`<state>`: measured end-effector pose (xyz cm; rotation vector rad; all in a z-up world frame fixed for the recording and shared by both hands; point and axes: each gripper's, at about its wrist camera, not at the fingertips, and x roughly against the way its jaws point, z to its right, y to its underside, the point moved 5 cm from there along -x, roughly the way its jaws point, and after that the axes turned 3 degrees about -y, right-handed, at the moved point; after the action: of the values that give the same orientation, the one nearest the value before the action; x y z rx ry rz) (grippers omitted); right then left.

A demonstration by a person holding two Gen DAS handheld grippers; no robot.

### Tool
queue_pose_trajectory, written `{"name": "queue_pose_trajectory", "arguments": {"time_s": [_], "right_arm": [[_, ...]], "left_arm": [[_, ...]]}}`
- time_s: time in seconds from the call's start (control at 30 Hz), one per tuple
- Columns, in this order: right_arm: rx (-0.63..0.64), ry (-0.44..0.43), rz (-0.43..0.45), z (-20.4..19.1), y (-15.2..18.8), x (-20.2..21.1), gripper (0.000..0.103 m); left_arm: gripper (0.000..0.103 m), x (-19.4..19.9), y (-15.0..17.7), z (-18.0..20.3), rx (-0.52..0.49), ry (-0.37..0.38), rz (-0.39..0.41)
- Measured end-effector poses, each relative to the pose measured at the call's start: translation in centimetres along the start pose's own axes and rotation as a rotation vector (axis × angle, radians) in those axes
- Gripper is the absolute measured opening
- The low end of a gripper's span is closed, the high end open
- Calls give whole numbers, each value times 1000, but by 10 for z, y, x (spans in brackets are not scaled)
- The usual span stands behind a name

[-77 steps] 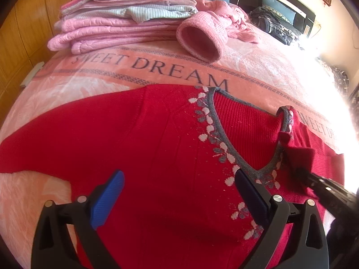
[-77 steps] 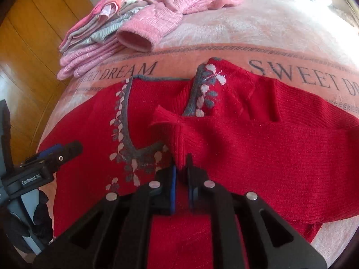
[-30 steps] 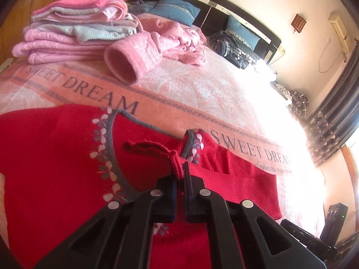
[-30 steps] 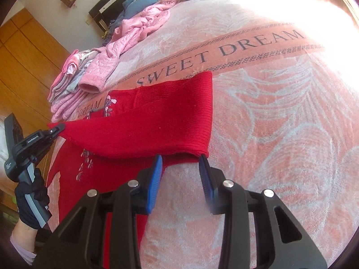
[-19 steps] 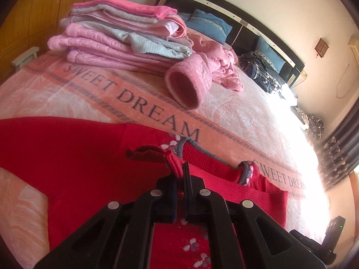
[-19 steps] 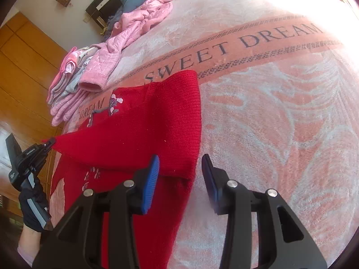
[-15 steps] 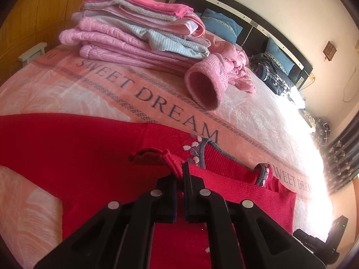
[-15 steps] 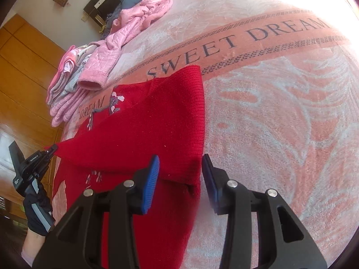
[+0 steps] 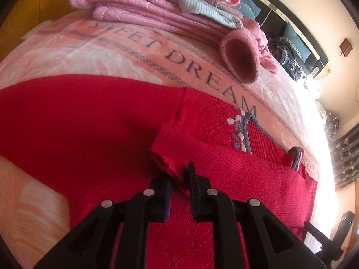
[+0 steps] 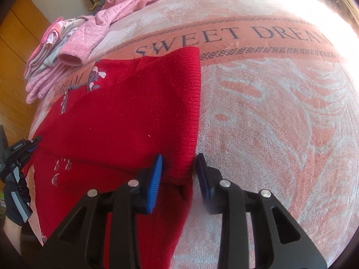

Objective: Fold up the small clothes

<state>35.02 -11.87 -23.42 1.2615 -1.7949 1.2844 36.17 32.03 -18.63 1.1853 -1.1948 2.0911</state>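
Observation:
A red knit sweater [image 9: 89,123] with a grey, flower-trimmed neckline lies flat on the bed. One sleeve [image 9: 246,168] is folded across its chest. Its cuff [image 9: 163,152] rests crumpled just ahead of my left gripper [image 9: 179,186], whose jaws stand slightly apart with red cloth between them. In the right wrist view the sweater [image 10: 123,123] ends in a straight folded edge. My right gripper [image 10: 178,170] is open and straddles the near end of that edge. The left gripper [image 10: 20,150] shows at the sweater's far left side, held by a gloved hand [image 10: 15,197].
A stack of folded pink and striped clothes [image 9: 157,6] and a loose pink jacket sleeve [image 9: 240,56] lie beyond the sweater. The pink "SWEET DREAM" blanket [image 10: 269,112] stretches to the right. Wooden cupboards [image 10: 13,44] stand left of the bed. Pillows [image 9: 291,33] lie by the headboard.
The left gripper carried the sleeve cuff across the sweater, lowered it, and its jaws have parted a little. The right gripper, open since a second ago, slid along the folded edge.

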Motion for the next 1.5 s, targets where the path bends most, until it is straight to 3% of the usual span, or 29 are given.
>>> {"name": "queue_pose_trajectory", "arguments": {"time_s": [0.17,0.27,0.37,0.5,0.7,0.97,1.13,1.33,1.5], "right_arm": [[9,-40,99,-12,-16,36,34],[-8,-106,107,-26,-25,40,36],[-8,-116,56,-38,-23,22,36],[-26,-78,-58,-37,-7,-15,35],[-18,-102,-39,-36,-1,-18,38],[-14,-86,-28,-44,-1,-14,47],[-73,-104,-14,-59,2,-3,51],[-30,-77,-34,-102,13,9,51],[16,-44,-76,-132,41,14,52]], "left_arm": [[14,34,-24,14,4,64,99],[19,27,-20,33,-18,121,62],[20,4,-6,41,-17,131,-16],[20,-32,17,33,-24,64,-115],[21,-36,20,34,-84,69,-103],[24,-19,14,20,-43,71,-106],[33,12,-7,-32,23,18,-71],[38,47,-23,-144,129,-123,-32],[39,69,-15,-242,299,-193,-33]]}}
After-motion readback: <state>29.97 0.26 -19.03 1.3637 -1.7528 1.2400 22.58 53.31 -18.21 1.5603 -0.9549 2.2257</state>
